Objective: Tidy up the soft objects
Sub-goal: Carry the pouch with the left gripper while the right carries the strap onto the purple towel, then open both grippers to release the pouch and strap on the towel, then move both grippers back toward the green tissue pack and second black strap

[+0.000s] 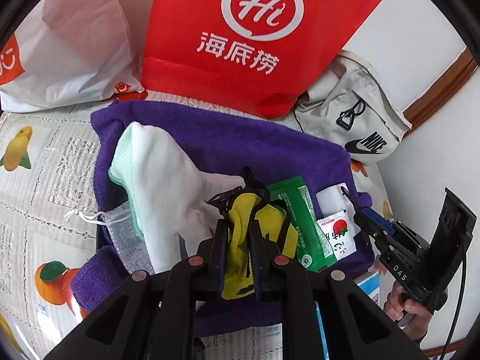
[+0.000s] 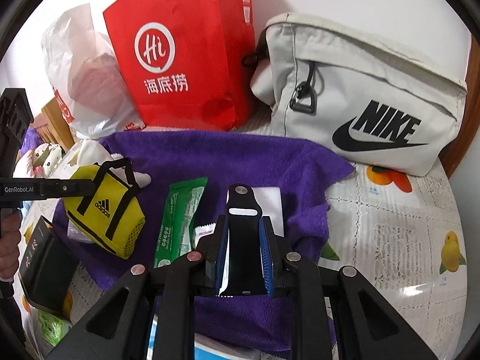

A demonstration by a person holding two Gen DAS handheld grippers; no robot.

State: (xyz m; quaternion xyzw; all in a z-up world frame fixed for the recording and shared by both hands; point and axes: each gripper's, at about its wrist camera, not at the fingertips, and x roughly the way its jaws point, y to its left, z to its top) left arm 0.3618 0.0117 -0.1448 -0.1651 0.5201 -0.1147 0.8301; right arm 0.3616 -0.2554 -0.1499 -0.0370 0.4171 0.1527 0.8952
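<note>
here, the left gripper (image 1: 238, 234) is clamped on a small yellow bag (image 2: 105, 210) above a purple towel (image 1: 210, 138). the right gripper (image 2: 244, 240) is closed on a black strap (image 2: 241, 240) over the same towel, beside a green packet (image 2: 180, 219).

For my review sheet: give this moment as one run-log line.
left gripper shut on yellow pouch | right gripper shut on black strap | both over purple towel | green packet lying on towel
</note>
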